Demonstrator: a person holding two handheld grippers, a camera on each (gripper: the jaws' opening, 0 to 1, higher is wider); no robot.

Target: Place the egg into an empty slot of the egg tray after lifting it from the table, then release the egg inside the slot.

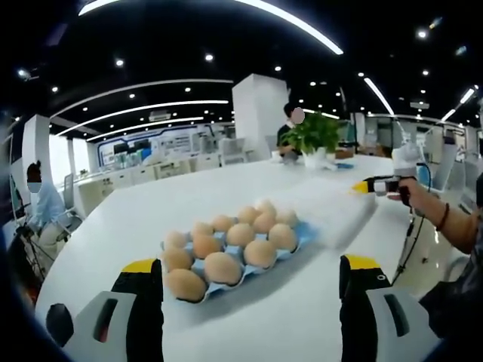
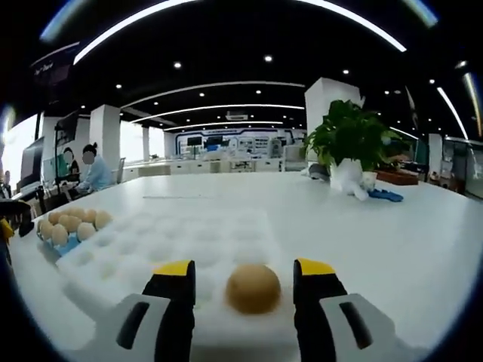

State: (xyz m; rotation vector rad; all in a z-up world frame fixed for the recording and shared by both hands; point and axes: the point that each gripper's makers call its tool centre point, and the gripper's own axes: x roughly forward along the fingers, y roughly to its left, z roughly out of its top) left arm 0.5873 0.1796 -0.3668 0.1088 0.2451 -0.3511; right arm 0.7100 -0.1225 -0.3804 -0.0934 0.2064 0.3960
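R tongs (image 2: pixel 243 290) open astride egg (image 2: pixel 253 288), white tray (image 2: pixel 143 249).

White egg tray (image 2: pixel 162 249) near edge behind gripper (image 2: pixel 245 290)

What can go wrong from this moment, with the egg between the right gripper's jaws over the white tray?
1. The right gripper has its jaws on both sides of the egg, and contact is unclear; a hard squeeze may crack it.
2. The egg sits at the near edge of the white egg tray; if nudged it may roll off onto the table.
3. The left gripper is open close to the full blue tray and could bump it.
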